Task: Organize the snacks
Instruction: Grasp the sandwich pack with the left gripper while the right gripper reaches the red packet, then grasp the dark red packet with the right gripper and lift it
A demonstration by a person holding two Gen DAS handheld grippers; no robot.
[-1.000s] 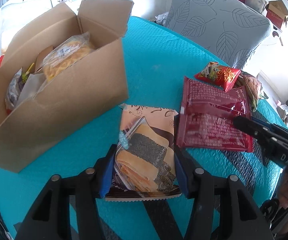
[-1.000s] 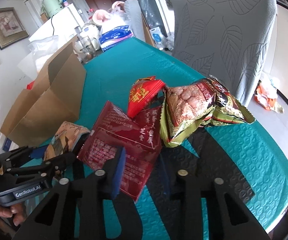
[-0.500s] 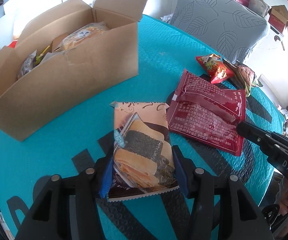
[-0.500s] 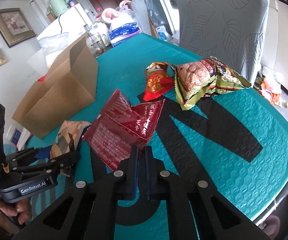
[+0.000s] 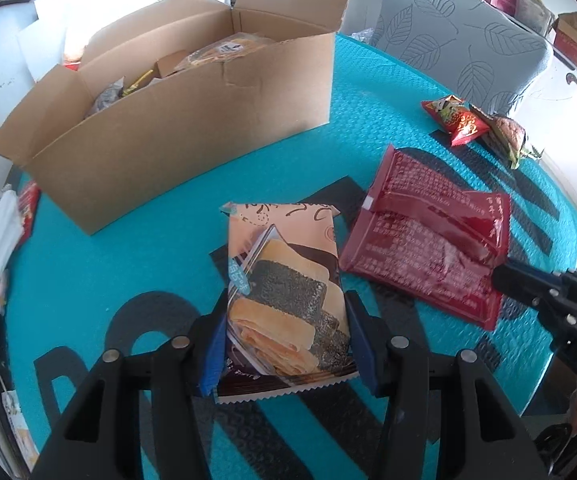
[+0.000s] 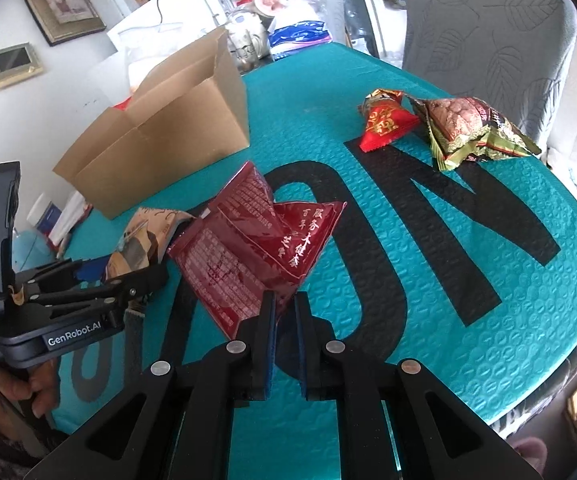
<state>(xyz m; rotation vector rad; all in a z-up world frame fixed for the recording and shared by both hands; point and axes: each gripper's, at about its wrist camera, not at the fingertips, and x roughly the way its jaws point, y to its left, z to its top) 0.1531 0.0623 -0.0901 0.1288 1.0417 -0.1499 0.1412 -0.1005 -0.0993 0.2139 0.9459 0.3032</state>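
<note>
My left gripper (image 5: 286, 320) is shut on a beige packet of seaweed rolls (image 5: 284, 280), its blue pads pressed on the packet's two long sides near the bottom. The same left gripper (image 6: 128, 280) shows at the left of the right wrist view, in a person's hand. My right gripper (image 6: 284, 304) is shut on the near corner of a dark red packet (image 6: 248, 248), which bends up from the table. In the left wrist view the red packet (image 5: 428, 248) lies right of the beige one, with the right gripper (image 5: 504, 276) at its edge.
An open cardboard box (image 5: 192, 136) with several snacks inside stands at the back left on the teal mat (image 6: 408, 280). A small red packet (image 6: 384, 124) and a green-brown packet (image 6: 468, 128) lie at the far right. A grey chair (image 5: 460, 48) stands behind the table.
The right gripper's jaws, apart a second ago, have shut on the red packet's corner. Both grippers have drawn back from the box, each with its packet.
</note>
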